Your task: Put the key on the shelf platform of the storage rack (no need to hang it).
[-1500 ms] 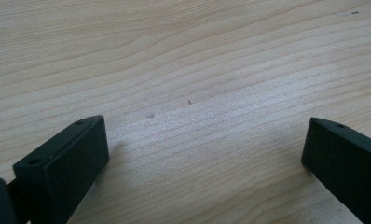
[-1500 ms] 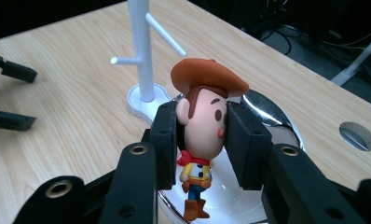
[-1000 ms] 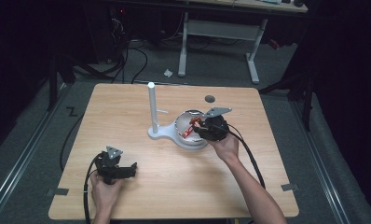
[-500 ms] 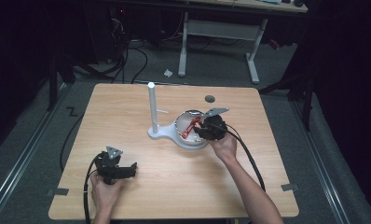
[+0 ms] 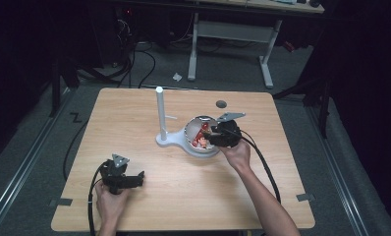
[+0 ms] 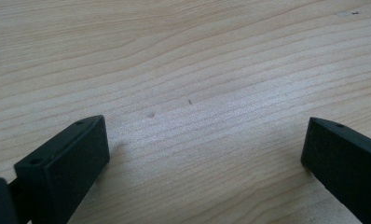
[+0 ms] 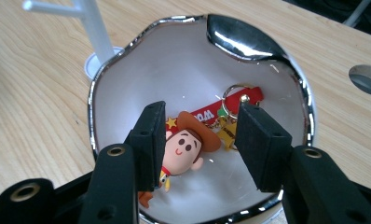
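Right gripper (image 7: pixel 200 149), frame centre, jaws just opening around the cowboy keychain (image 7: pixel 190 142) in the bowl (image 7: pixel 127 70); left gripper (image 6: pixel 204 154) spread.

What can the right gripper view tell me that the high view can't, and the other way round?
The right gripper view shows detail: a cowboy keychain with a red strap and metal ring lying in the dish, between the right gripper's jaws, which have just been opening and stand apart from it. The high view shows the layout: the whole table, the left gripper near its front, and both forearms. Both show the dish, the white post and the right gripper.
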Demonstrator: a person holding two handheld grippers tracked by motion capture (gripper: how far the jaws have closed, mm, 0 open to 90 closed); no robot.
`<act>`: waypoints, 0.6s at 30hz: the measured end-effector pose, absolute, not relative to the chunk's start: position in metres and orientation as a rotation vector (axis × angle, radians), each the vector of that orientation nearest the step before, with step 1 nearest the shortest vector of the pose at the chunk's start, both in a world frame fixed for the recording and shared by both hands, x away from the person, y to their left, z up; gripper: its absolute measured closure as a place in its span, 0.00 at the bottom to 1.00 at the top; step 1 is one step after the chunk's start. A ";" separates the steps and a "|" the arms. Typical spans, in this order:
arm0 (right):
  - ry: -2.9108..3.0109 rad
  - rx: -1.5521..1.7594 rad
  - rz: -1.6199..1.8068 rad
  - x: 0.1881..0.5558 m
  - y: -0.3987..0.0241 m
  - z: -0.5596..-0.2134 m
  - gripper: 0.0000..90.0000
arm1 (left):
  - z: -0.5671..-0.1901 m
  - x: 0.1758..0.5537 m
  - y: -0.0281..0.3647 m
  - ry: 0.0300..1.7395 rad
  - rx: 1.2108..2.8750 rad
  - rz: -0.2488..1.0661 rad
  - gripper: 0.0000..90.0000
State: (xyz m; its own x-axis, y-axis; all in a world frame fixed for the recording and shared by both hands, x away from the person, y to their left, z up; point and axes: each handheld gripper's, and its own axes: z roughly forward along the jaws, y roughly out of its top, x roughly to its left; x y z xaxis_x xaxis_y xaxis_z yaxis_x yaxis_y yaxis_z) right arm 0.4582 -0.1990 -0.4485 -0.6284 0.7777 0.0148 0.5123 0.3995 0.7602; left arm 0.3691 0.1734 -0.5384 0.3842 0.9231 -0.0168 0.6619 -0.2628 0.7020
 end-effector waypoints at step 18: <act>2.242 1.154 1.158 0.446 -0.227 -0.424 0.48 | -0.538 0.369 0.173 1.356 2.018 0.537 0.01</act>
